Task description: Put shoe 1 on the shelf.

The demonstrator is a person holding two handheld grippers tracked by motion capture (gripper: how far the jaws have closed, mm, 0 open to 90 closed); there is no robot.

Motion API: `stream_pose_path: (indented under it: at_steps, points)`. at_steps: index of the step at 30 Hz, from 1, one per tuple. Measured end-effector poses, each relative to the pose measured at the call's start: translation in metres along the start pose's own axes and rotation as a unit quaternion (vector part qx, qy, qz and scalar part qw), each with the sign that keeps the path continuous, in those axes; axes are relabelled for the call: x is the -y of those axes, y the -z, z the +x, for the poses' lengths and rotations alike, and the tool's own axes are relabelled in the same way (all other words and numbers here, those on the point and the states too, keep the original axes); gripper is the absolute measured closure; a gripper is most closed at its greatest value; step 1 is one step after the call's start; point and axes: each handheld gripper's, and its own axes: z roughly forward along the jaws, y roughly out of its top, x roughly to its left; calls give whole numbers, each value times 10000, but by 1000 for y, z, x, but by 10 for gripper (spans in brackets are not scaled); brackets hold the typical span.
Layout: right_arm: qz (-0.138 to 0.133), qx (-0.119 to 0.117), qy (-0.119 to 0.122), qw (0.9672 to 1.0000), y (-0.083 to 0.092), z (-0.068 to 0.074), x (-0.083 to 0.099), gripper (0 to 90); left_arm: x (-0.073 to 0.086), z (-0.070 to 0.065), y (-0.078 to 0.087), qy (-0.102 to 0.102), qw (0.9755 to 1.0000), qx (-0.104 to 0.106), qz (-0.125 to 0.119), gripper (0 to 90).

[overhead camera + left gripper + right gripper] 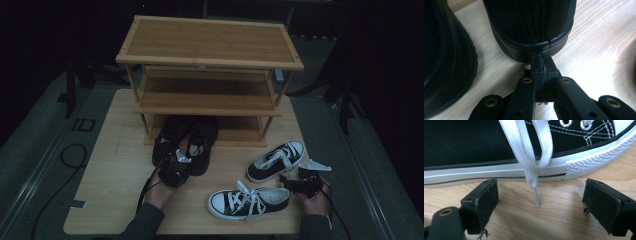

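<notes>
Two black shoes stand side by side at the foot of the bamboo shoe rack, the left black shoe and the right black shoe. My left gripper is just behind their heels. In the left gripper view it is shut, nothing shows between its jaws, and its tips rest against the heel of one black shoe, with the other black shoe at the left. My right gripper is open beside a black-and-white sneaker. That sneaker's white lace tip lies between the jaws, untouched.
A second black-and-white sneaker lies near the table's front edge, its toe pointing left. The farther sneaker points its toe to the back right. The rack has three shelves. The wooden table ends close behind both hands.
</notes>
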Motion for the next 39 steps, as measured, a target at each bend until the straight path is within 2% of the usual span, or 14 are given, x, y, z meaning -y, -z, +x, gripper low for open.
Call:
stream_pose_path:
  at_steps: [2, 4, 6, 11, 21, 31, 33, 39]
  points:
    - [3, -2, 2, 10000, 0, 0, 0, 131, -5, 0, -2, -18, 10000, -38, -3, 894]
    - [2, -1, 8, 10000, 0, 0, 0, 131, -10, 0, -4, -2, 10000, 11, -45, 895]
    - [1, -2, 7, 10000, 0, 0, 0, 131, -15, -3, -5, -10, 9999, -89, -127, 894]
    - [1, -4, 8, 10000, 0, 0, 0, 131, -23, -9, -5, -79, 9997, -81, -206, 893]
    - [3, -12, 17, 10000, 0, 0, 0, 131, -16, -17, -20, -313, 9994, -34, 129, 889]
    - [1, -15, 17, 10000, 0, 0, 0, 131, -27, -13, -23, -211, 9997, -79, 121, 892]
    - [1, -15, 18, 10000, 0, 0, 0, 131, -30, -12, -24, -193, 9996, -172, 126, 891]
    - [1, -18, 25, 10000, 0, 0, 0, 131, -42, -5, -31, -152, 9993, -266, 206, 890]
